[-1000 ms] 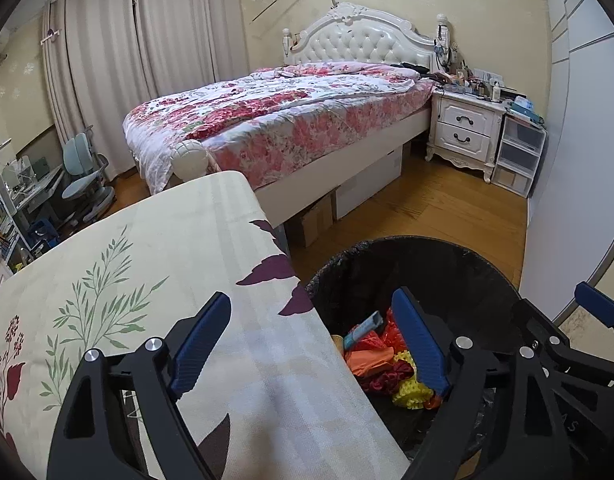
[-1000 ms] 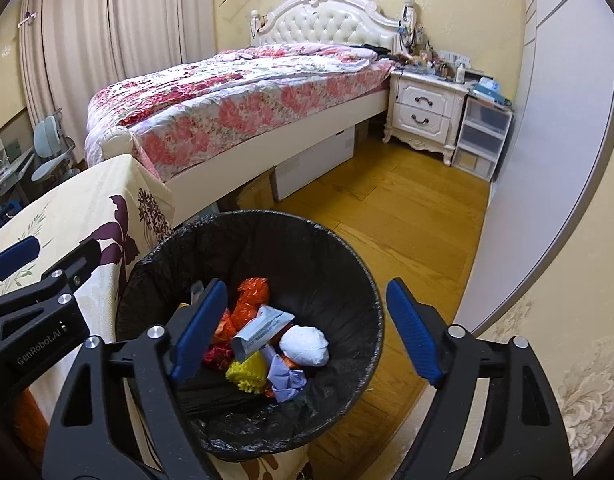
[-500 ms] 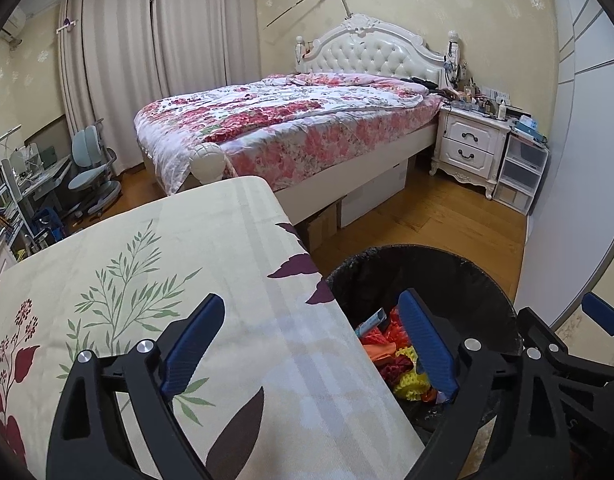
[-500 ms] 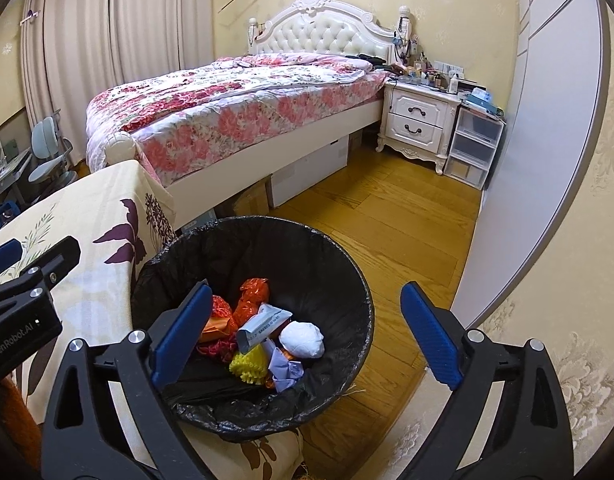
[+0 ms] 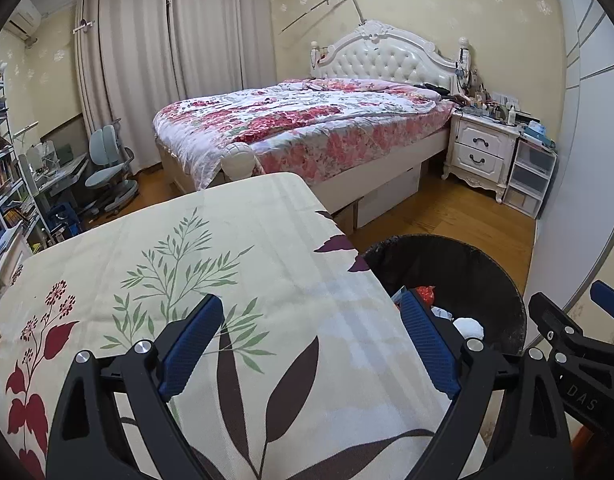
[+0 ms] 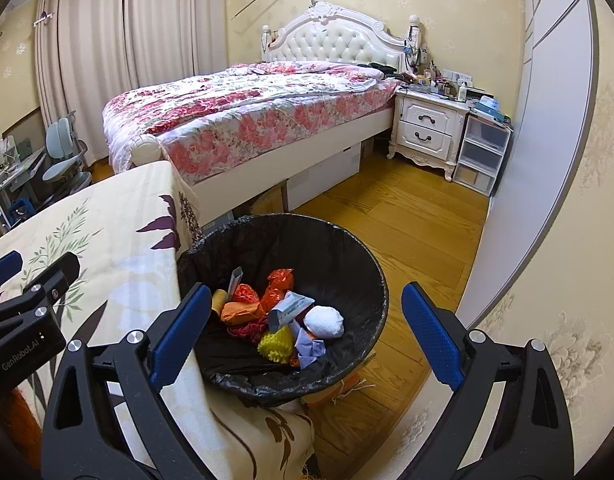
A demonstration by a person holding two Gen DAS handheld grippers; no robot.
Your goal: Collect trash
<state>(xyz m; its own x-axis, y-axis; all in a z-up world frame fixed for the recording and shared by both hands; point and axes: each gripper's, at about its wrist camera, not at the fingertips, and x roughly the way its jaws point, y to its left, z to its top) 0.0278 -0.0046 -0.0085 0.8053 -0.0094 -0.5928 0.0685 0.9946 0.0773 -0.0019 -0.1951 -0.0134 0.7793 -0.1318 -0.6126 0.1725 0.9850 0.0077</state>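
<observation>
- My left tool [image 5: 311, 348] hangs over the table [image 5: 227, 264], jaws apart, gripping nothing.
- My right tool [image 6: 307, 332] hangs above the bin [image 6: 347, 248], jaws apart, gripping nothing.
- The trash [image 6: 279, 316] lies piled in the bin, which stands just beside the table's edge.

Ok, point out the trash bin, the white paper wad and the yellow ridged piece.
trash bin [image 6: 359, 248], right wrist view, far inner wall of the black liner.
white paper wad [image 6: 323, 321], right wrist view, its middle.
yellow ridged piece [image 6: 276, 345], right wrist view, its ridged face.
</observation>
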